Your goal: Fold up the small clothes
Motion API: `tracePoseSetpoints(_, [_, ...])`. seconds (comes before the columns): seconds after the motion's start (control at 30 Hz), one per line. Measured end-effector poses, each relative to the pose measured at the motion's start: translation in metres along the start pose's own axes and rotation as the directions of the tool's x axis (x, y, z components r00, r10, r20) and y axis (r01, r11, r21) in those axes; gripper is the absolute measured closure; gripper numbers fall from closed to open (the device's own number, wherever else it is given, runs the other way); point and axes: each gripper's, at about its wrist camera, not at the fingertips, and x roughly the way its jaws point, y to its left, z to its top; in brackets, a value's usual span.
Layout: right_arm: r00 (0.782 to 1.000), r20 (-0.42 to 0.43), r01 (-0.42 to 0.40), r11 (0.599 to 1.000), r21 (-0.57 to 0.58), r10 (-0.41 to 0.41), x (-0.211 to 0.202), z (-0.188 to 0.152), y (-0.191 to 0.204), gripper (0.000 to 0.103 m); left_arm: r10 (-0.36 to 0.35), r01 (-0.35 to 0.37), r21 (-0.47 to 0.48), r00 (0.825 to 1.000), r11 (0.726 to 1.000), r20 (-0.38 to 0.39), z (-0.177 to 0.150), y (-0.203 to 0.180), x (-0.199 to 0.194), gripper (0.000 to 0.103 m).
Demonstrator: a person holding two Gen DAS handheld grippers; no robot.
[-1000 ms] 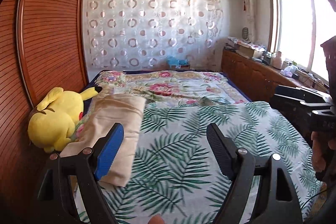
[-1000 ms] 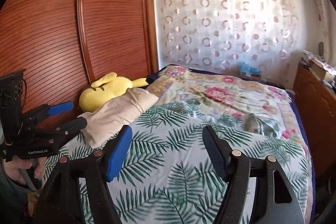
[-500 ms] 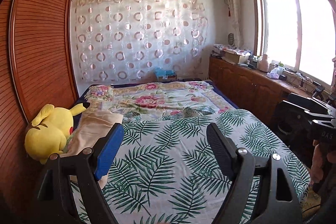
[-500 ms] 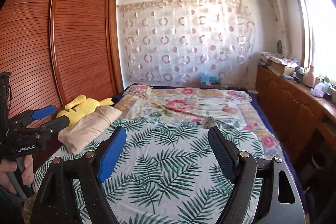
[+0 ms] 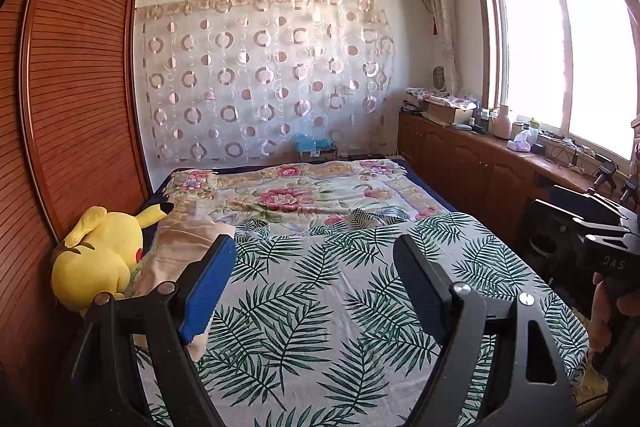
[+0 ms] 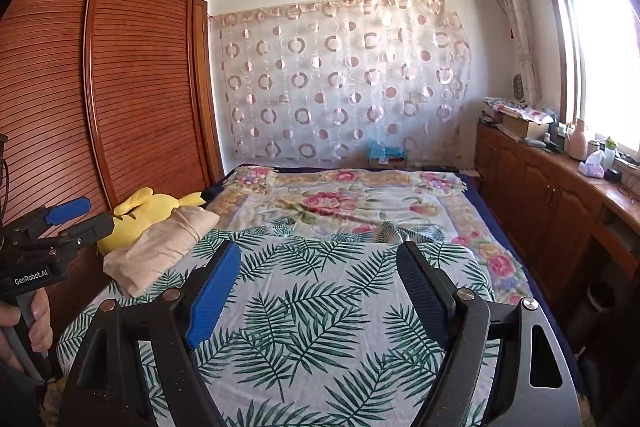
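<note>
On the leaf-print bedspread (image 6: 320, 307) a folded beige garment (image 6: 160, 247) lies; both grippers' fingers (image 5: 208, 283) released, empty.

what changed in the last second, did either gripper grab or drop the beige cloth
Both grippers drew back from the bed and tipped up, so more room shows. Right gripper jaws have just been opening, nothing between them; left gripper open and empty throughout. The folded beige cloth stayed beside the yellow plush, untouched.

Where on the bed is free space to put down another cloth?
The palm-leaf sheet is bare from the folded beige cloth to its right edge. The floral blanket behind is also free. Crowded: left edge, with the cloth and yellow plush toy.
</note>
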Motion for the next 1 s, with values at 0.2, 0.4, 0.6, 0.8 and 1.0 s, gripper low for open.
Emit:
tracePoseSetpoints(0.2, [1.000,0.003,0.003,1.000,0.001,-0.003,0.000,-0.002,-0.009,0.021,0.004,-0.004,0.002,1.000,1.000,0.001,0.001,0.002,-0.001,0.021])
tracePoseSetpoints(0.4, [1.000,-0.001,0.002,1.000,-0.001,-0.002,0.000,-0.003,-0.019,0.021,0.006,-0.006,0.000,1.000,1.000,0.003,0.001,0.004,-0.003,0.021])
tracePoseSetpoints(0.6, [1.000,-0.007,0.005,1.000,-0.001,-0.005,-0.001,-0.001,-0.028,0.021,0.004,-0.004,0.001,1.000,1.000,0.001,0.001,0.005,-0.003,0.021])
tracePoseSetpoints(0.8, [1.000,-0.009,-0.001,1.000,-0.004,0.001,-0.003,0.000,-0.033,0.021,0.010,-0.010,-0.004,1.000,1.000,-0.002,0.002,0.004,-0.005,0.021])
tracePoseSetpoints(1.0, [1.000,-0.013,-0.002,1.000,-0.002,0.002,-0.003,0.000,-0.037,0.021,0.011,-0.011,-0.005,1.000,1.000,-0.003,0.002,0.005,-0.005,0.021])
